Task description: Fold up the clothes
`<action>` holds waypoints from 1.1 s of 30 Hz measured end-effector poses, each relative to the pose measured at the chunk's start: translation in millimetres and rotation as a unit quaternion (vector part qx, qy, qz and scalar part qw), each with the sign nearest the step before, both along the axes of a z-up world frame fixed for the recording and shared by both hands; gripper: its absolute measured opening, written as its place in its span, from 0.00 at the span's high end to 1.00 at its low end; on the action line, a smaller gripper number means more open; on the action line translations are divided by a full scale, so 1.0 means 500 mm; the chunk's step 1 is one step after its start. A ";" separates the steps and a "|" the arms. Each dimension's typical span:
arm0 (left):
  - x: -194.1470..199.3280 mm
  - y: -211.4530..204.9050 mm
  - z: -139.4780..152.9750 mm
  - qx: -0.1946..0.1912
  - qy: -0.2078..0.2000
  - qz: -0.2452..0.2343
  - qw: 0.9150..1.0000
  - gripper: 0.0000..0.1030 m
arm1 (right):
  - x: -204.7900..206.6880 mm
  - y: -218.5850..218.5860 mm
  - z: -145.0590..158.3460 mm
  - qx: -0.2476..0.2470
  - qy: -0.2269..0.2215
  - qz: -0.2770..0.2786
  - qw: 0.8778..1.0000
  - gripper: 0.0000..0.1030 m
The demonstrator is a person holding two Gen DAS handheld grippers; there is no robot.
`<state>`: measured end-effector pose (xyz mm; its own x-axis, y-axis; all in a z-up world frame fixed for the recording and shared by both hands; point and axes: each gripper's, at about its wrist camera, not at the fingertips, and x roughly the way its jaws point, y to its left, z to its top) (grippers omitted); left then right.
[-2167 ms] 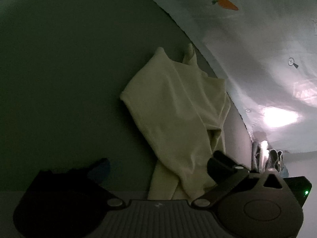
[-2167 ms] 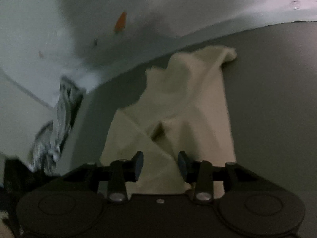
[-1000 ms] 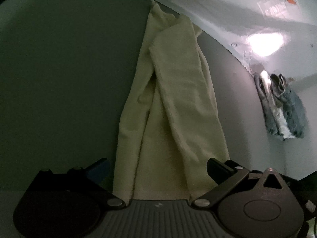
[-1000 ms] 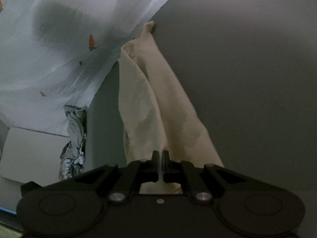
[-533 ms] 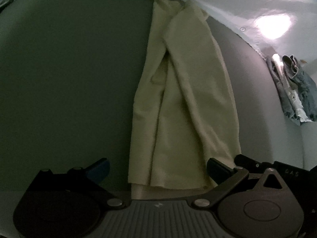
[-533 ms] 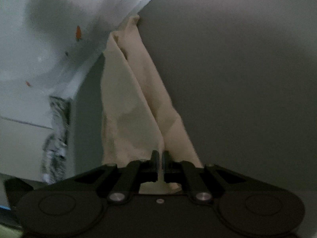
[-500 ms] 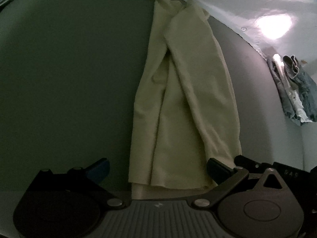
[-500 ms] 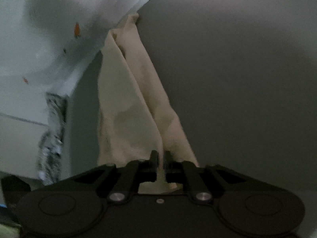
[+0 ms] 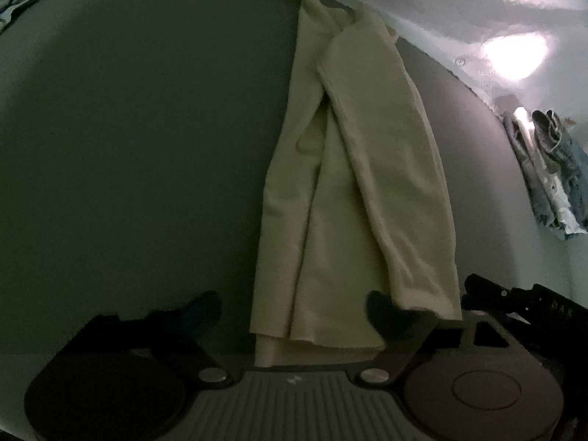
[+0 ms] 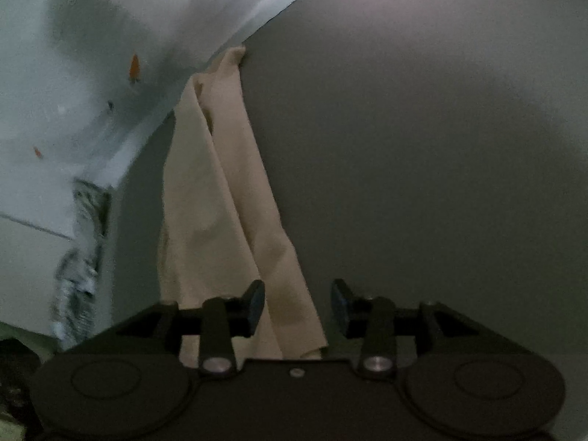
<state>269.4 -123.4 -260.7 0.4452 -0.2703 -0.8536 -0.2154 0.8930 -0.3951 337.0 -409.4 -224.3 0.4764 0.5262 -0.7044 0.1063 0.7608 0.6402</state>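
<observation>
Cream garment's (image 9: pixel 352 191) near hem hidden behind gripper bodies.

the near hem of the cream garment (image 9: pixel 352 220) runs under the left gripper (image 9: pixel 294 312) body and out of sight. the heap of denim clothes (image 9: pixel 551 169) is blurred in the right wrist view, and its separate pieces cannot be told.

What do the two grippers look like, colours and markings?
Left gripper: dark fingers, the left pad bluish; a grey ribbed centre plate with a small white mark; round black discs either side; silver pivot screws. Right gripper: all black, two straight fingers with dark blue-tinted pads, silver screws, embossed circles on the body. No cables, sleeves or hands visible.
</observation>
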 end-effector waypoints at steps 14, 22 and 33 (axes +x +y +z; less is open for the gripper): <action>-0.001 -0.002 -0.011 -0.043 -0.007 -0.006 0.999 0.64 | 0.023 0.004 -0.060 0.135 0.046 0.057 0.988 0.73; -0.014 0.032 -0.019 -0.099 0.001 0.022 0.995 0.93 | 0.017 0.016 -0.059 0.139 0.049 0.057 0.987 0.90; -0.113 0.083 0.180 -0.259 -0.097 0.043 0.960 0.93 | -0.097 -0.080 0.054 0.333 0.003 -0.008 0.943 0.92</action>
